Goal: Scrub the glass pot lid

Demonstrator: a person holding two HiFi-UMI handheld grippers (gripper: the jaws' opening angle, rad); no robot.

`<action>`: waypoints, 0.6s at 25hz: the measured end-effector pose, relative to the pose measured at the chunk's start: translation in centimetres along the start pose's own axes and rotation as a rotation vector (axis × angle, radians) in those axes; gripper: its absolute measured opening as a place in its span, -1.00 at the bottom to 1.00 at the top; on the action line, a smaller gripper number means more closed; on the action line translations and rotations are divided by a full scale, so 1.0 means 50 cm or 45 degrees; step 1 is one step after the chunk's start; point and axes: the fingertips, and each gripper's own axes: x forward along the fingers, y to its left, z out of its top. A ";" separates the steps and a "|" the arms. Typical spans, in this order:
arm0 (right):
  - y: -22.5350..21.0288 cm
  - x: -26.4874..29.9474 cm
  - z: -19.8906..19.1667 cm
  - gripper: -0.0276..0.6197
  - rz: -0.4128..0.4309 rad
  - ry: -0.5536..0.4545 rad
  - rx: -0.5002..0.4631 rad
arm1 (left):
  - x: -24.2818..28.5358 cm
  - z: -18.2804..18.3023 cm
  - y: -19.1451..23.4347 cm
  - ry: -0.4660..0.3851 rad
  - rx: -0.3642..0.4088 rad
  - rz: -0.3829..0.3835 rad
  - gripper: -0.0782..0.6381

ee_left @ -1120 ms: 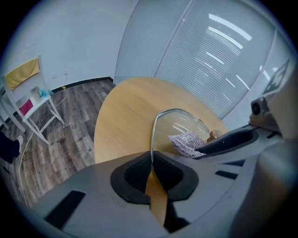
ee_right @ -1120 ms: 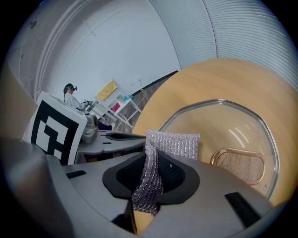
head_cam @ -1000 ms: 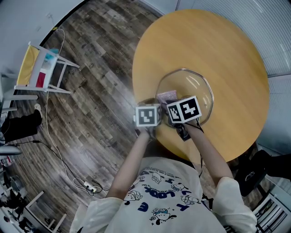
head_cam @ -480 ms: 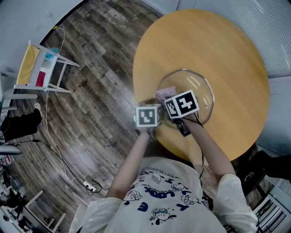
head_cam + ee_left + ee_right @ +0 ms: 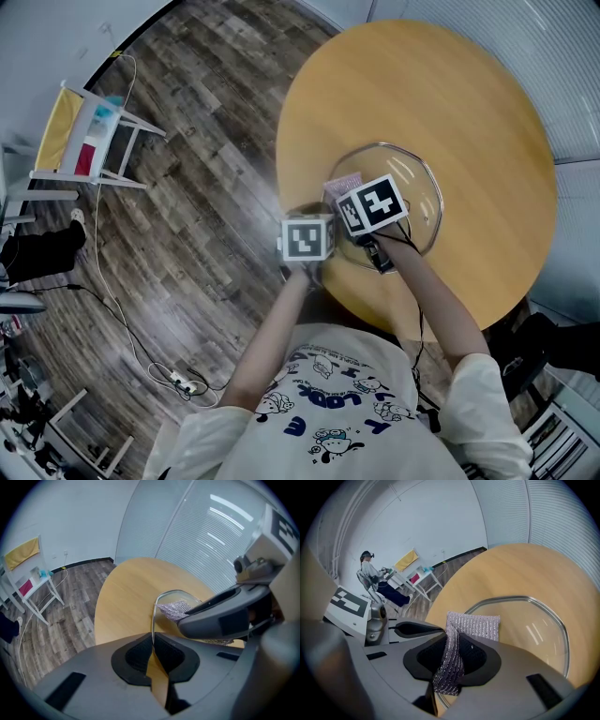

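On the round wooden desk (image 5: 450,94) we find the glass pot lid (image 5: 412,183), lying toward the desk's near left edge, close to the person's body. Our left claw (image 5: 152,641) is closed on the lid's metal rim. In the left gripper view the thin rim runs straight down into the slit between the two black pads, which pinch it from both sides.

Our right claw (image 5: 451,648) is clamped on a silvery-lilac mesh scouring cloth (image 5: 474,625). A folded strip of it runs down between the pads, and the free end spreads forward past the jaw tips over the glass, inside the rim.

In the head view the two marker cubes sit side by side, nearly touching. The right cube is over the lid and the left one is at the desk's edge, with a corner of the cloth showing just beyond the right cube. We cannot tell whether the gripped side of the lid is raised off the wood.

On the plank floor (image 5: 206,141), a white folding chair (image 5: 89,141) with a yellow back stands well apart at the left, and a thin cable (image 5: 108,300) trails across the boards. In the right gripper view a seated person (image 5: 375,576) shows far back by the wall.
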 end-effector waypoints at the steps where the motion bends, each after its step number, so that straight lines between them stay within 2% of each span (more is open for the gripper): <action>1: -0.001 -0.001 0.001 -0.65 0.002 0.000 0.005 | -0.001 0.000 -0.001 0.001 0.000 0.002 -0.70; 15: -0.011 0.006 0.026 -0.65 -0.014 0.008 0.038 | 0.007 -0.002 0.001 -0.016 -0.014 -0.008 -0.70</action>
